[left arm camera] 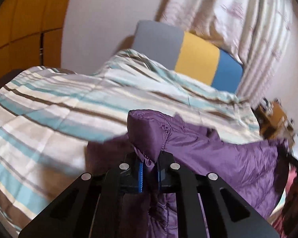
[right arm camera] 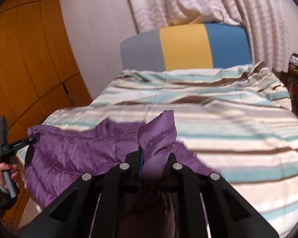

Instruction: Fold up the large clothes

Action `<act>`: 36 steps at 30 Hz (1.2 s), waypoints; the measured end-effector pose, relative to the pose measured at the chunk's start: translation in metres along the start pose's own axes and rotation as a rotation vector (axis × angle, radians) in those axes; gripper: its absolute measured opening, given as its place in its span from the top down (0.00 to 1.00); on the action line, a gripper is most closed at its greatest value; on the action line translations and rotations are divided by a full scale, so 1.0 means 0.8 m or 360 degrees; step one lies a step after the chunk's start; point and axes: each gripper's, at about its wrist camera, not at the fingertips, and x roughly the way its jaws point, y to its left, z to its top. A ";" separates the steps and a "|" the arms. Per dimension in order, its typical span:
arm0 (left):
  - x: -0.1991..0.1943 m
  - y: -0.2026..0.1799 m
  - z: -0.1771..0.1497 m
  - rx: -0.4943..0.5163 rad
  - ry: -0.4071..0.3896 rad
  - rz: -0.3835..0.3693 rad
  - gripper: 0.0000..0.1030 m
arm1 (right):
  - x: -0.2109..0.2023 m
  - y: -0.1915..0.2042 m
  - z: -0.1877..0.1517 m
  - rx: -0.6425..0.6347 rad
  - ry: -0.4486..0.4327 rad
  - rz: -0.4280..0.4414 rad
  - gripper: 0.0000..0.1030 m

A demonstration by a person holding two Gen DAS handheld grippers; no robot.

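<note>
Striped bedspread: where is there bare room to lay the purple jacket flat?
The striped bedspread lies bare from the purple puffer jacket out to the headboard and its right edge. The near-left corner is crowded: jacket bunched between left gripper and right gripper.

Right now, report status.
Left tongs shut on purple jacket. Right tongs shut on it too. Jacket partly raised over striped bedspread. Nothing in the way.

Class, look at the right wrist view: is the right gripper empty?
No, the right gripper is shut on a bunched fold of the purple jacket, which rises between its fingers.
</note>
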 end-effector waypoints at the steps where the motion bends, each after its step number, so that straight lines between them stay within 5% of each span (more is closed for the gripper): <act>1: 0.006 -0.002 0.006 -0.0024 -0.0010 0.0019 0.91 | 0.012 -0.004 0.008 0.0046 -0.0020 -0.0020 0.90; 5: 0.040 -0.011 0.022 -0.0123 -0.0052 0.0114 0.91 | 0.052 -0.020 0.017 0.0191 -0.0048 -0.0054 0.90; 10: 0.082 -0.025 0.026 -0.0043 -0.0117 0.0259 0.91 | 0.103 -0.036 0.012 0.0220 -0.0036 -0.0171 0.90; 18: 0.143 -0.014 0.000 0.0033 -0.0027 0.0414 0.91 | 0.175 -0.048 -0.025 0.0138 0.0129 -0.0344 0.89; 27: 0.191 -0.003 -0.020 0.0011 0.0176 0.0443 0.90 | 0.217 -0.058 -0.049 0.0151 0.0291 -0.0454 0.81; 36: 0.205 0.000 -0.024 0.0022 0.0237 0.0467 0.88 | 0.230 -0.056 -0.054 0.0107 0.0354 -0.0516 0.77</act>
